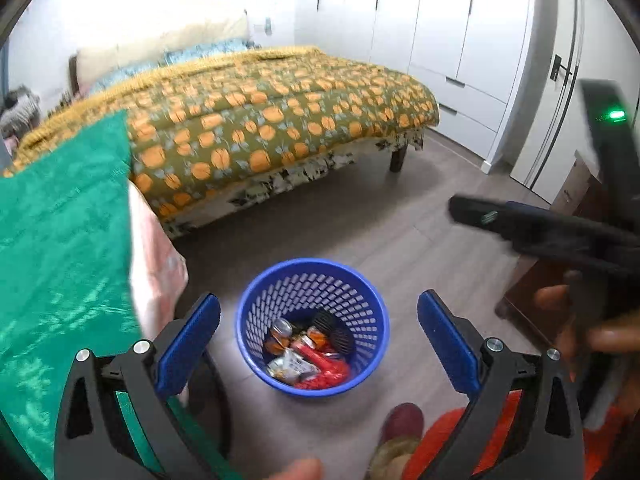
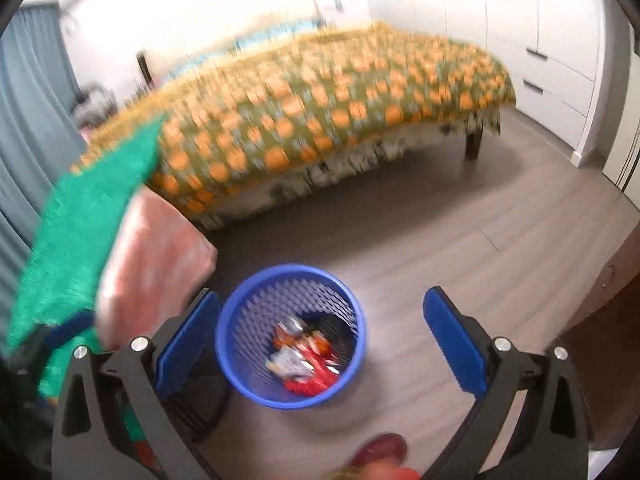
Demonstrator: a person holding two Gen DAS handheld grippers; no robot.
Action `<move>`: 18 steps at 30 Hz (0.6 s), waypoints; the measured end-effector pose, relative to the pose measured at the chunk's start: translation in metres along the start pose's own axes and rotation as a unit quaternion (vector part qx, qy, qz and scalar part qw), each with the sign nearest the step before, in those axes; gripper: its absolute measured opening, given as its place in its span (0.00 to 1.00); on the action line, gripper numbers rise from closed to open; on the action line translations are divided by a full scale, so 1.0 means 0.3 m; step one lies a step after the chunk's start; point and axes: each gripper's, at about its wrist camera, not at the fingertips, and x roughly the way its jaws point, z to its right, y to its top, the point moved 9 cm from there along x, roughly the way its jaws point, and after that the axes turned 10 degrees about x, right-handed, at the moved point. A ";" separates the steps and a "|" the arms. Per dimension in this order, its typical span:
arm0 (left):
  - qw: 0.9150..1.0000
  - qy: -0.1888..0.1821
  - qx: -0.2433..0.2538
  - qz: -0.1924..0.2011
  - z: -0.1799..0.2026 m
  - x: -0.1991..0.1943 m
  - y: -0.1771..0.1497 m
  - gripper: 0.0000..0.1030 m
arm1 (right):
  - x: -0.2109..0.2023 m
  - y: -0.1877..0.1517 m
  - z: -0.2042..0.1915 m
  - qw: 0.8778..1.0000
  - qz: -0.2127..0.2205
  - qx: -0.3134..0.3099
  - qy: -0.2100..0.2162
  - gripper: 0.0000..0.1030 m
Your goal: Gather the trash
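A blue mesh trash basket (image 1: 256,312) stands on the wood floor below my left gripper (image 1: 318,340), which is open and empty. Inside lie several pieces of trash (image 1: 308,354): red wrappers, a silver packet, a can and black items. In the right wrist view the same basket (image 2: 244,320) sits between the open, empty fingers of my right gripper (image 2: 322,338), with the trash (image 2: 304,358) at its bottom; this view is blurred. The right gripper also shows in the left wrist view (image 1: 540,228) at the right, above the floor.
A bed with an orange-patterned cover (image 1: 260,120) fills the back. A green cloth (image 1: 60,248) over a pink surface (image 1: 154,264) is at the left. White wardrobes (image 1: 440,40) line the far wall. A dark wooden cabinet (image 1: 532,292) is at the right. A red shoe (image 1: 402,420) is below.
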 end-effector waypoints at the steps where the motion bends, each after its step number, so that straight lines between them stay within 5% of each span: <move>1: 1.000 0.007 0.000 0.001 -0.003 -0.012 -0.002 0.95 | -0.006 -0.007 0.000 1.000 -0.004 0.011 0.008 0.96; 9: 0.997 0.067 -0.003 -0.033 -0.056 -0.019 -0.042 0.95 | -0.059 -0.082 0.033 0.998 -0.008 -0.015 -0.052 0.96; 18: 0.994 0.063 -0.011 -0.091 -0.081 0.034 -0.117 0.95 | 0.004 -0.238 0.059 0.994 -0.076 -0.041 -0.068 0.96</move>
